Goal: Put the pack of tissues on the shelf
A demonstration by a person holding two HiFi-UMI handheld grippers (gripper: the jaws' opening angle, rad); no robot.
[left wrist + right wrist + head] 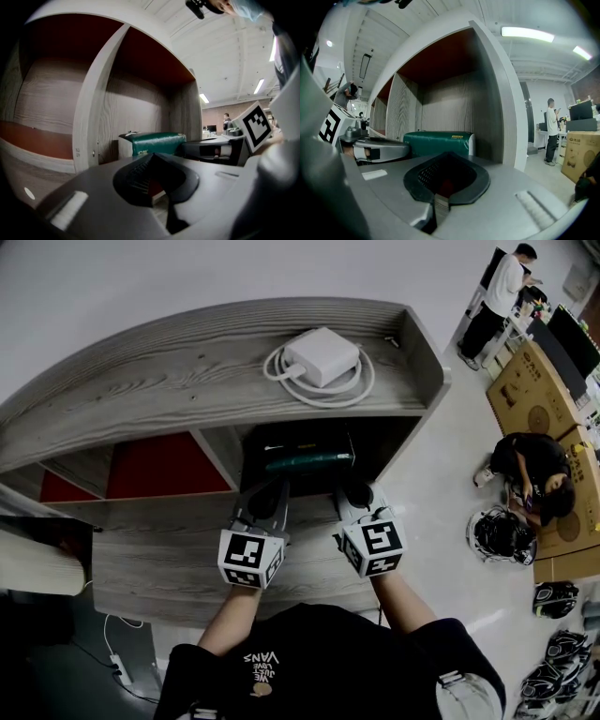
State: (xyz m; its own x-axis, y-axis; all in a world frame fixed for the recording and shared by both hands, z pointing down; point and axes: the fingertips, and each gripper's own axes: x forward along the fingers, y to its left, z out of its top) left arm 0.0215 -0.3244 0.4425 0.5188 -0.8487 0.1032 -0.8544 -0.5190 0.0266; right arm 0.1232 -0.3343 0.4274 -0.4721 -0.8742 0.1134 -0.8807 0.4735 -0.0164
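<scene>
Your pack of tissues [438, 142] is shiny dark green with a white end. It lies inside the shelf [187, 381]. Your left gripper [270, 495] and right gripper [354, 493] have closed, empty fingers just before it.

The pack of tissues [309, 461] lies inside the shelf [141, 390] compartment straight ahead of both jaws. The left gripper [270, 495] and right gripper [356, 495] sit side by side before its opening. A divider [95, 103] stands left of the jaws, and a charger [322, 355] rests on the shelf top above them.
</scene>
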